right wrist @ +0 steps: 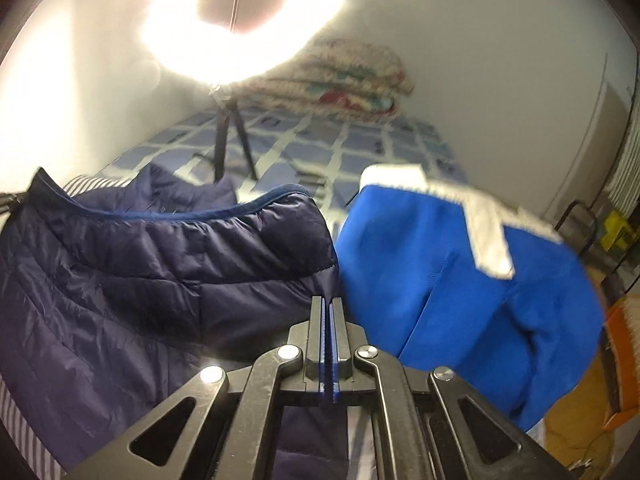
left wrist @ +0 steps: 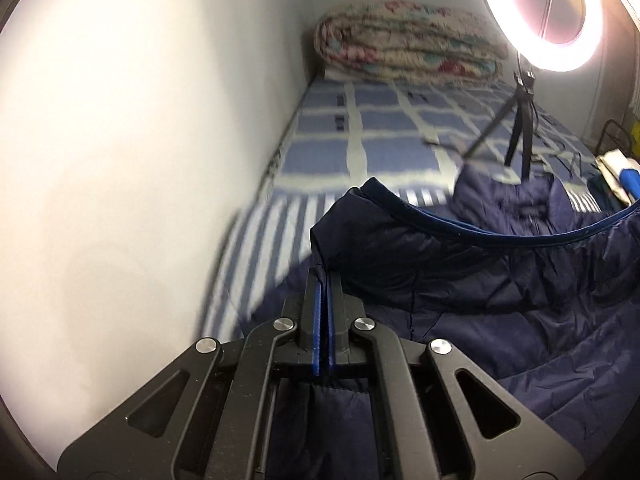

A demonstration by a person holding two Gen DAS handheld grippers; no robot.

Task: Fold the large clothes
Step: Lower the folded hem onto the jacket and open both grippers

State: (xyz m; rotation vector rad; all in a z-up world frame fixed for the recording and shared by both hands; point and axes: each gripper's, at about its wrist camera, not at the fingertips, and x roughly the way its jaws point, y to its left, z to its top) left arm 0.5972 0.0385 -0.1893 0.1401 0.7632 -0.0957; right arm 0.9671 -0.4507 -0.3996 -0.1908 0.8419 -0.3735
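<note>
The navy quilted jacket (left wrist: 500, 280) is spread on the checked bed (left wrist: 380, 136), and its near hem is pinched at both corners: the left gripper (left wrist: 324, 280) and the right gripper (right wrist: 329, 304) are each clenched on the fabric. The lifting step of a fold seems to be in hand. Next, the hem should probably be carried toward twelve o'clock, to the collar, kept level and clear of the blue garment (right wrist: 440, 264) at three o'clock.

The bed (left wrist: 376, 136), checked blue and white, carries a navy jacket (left wrist: 500, 300) lower right, a folded quilt (left wrist: 404, 46) and a tripod (left wrist: 516, 132) upper right.
</note>
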